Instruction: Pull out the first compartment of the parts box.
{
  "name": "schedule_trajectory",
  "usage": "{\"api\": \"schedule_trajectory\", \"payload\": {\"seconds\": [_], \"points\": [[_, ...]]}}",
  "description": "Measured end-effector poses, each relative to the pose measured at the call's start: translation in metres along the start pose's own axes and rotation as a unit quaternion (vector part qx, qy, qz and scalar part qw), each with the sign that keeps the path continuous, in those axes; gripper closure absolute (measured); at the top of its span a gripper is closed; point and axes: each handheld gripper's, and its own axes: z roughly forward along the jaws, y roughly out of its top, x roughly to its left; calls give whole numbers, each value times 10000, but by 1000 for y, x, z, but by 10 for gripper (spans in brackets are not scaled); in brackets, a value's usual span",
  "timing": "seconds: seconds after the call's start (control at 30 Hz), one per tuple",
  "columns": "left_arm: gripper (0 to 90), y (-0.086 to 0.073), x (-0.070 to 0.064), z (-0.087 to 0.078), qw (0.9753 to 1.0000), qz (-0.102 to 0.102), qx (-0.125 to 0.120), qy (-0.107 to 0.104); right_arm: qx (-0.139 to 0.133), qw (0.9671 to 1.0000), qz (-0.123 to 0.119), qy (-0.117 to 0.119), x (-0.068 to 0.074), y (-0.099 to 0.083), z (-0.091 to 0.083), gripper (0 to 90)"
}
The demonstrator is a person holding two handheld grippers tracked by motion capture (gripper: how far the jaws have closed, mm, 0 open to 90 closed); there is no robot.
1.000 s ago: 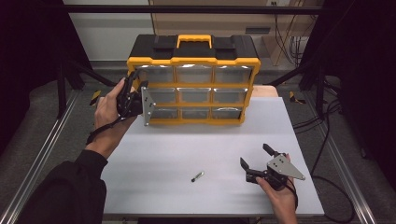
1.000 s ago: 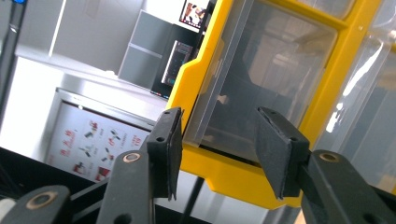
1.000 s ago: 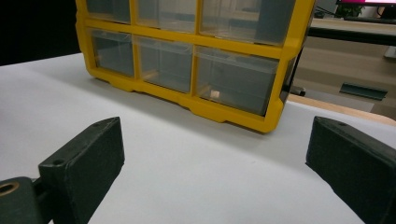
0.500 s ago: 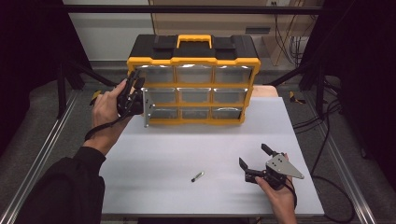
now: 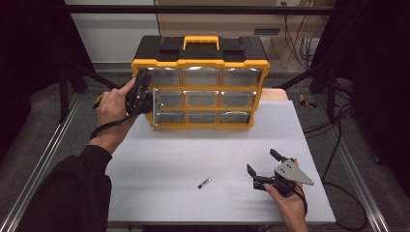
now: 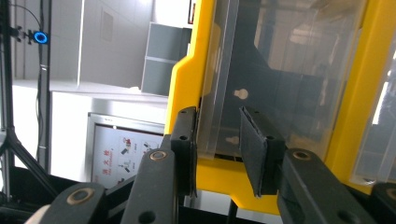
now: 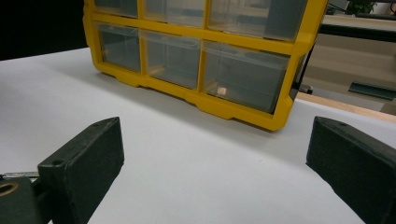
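White table (image 5: pixel 159 203), dark room behind. Organizer (image 5: pixel 200 87) is stood upright at the far edge: yellow frame, black lid, clear drawers in three rows. Left gripper (image 5: pixel 145 99) is partly closed around the clear edge of a left-side drawer (image 6: pixel 261 70); firm grip cannot be told. Drawer judged light, stiff, slick; best taken at its front lip. Right gripper (image 5: pixel 263 169) is held spread near a small bit (image 5: pixel 204 182).

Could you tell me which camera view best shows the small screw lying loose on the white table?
The high view: the screw lies in plain sight on the table, between the yellow organizer and the right tool. In the right tool view, a sliver at the left edge may be it; I cannot tell.
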Motion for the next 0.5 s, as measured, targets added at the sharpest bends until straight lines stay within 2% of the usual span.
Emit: {"api": "schedule_trajectory", "payload": {"seconds": [0.23, 0.5], "points": [[664, 0, -3, 5, 10000, 68, 26, -27, 2, 10000, 4, -11, -1, 0, 0, 43], [668, 2, -6, 8, 9998, 129, 51, 115, -7, 10000, 6, -26, -1, 0, -1, 43]]}}
